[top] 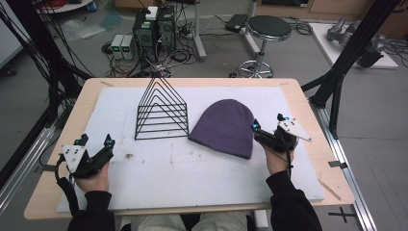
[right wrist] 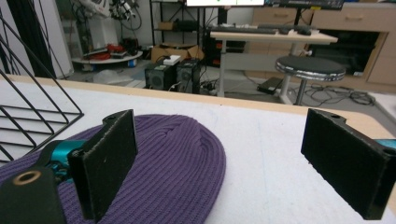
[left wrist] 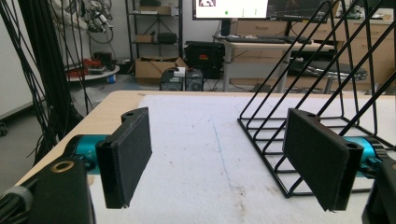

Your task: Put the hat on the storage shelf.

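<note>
the right gripper (top: pixel 266 126) sits wide open and empty just beside the purple beanie (top: pixel 225 126) — the hat lies to its left, brim toward the person; the left gripper (top: pixel 96 140), likewise open and empty, is well apart — the right is nearer

Light was even and soft from overhead, casting only faint shadows on the white mat (top: pixel 202 168). A bright monitor (left wrist: pixel 231 8) glared far off in the left gripper view. The high view looked slightly soft; the near jaws stayed reasonably sharp.
</note>
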The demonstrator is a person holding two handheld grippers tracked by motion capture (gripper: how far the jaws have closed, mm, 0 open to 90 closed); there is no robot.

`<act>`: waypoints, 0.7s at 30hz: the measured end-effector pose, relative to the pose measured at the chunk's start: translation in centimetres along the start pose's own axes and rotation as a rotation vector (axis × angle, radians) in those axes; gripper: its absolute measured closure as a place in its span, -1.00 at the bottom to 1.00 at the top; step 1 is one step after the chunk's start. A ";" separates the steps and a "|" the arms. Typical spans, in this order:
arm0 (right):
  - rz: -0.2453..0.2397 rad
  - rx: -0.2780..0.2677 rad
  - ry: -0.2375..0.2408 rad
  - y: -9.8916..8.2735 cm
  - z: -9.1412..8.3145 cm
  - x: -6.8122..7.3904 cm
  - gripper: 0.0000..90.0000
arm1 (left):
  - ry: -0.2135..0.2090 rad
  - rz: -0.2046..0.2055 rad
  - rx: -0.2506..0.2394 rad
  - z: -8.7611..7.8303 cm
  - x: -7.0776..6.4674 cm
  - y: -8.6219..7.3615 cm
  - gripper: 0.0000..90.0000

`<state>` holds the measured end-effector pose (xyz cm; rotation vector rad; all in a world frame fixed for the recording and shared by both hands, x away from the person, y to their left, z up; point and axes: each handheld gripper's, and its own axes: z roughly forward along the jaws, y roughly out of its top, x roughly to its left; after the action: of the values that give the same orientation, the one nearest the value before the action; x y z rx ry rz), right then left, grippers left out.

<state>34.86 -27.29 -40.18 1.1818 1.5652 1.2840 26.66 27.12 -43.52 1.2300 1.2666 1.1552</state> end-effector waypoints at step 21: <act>0.034 0.050 0.026 3.2 3.6 -0.7 -0.78 | -0.025 0.011 0.007 0.3 -0.2 -0.1 -0.47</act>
<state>39.01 -26.84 -37.67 1.2323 1.6101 1.2937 26.92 26.93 -43.62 1.2544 1.2475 1.1404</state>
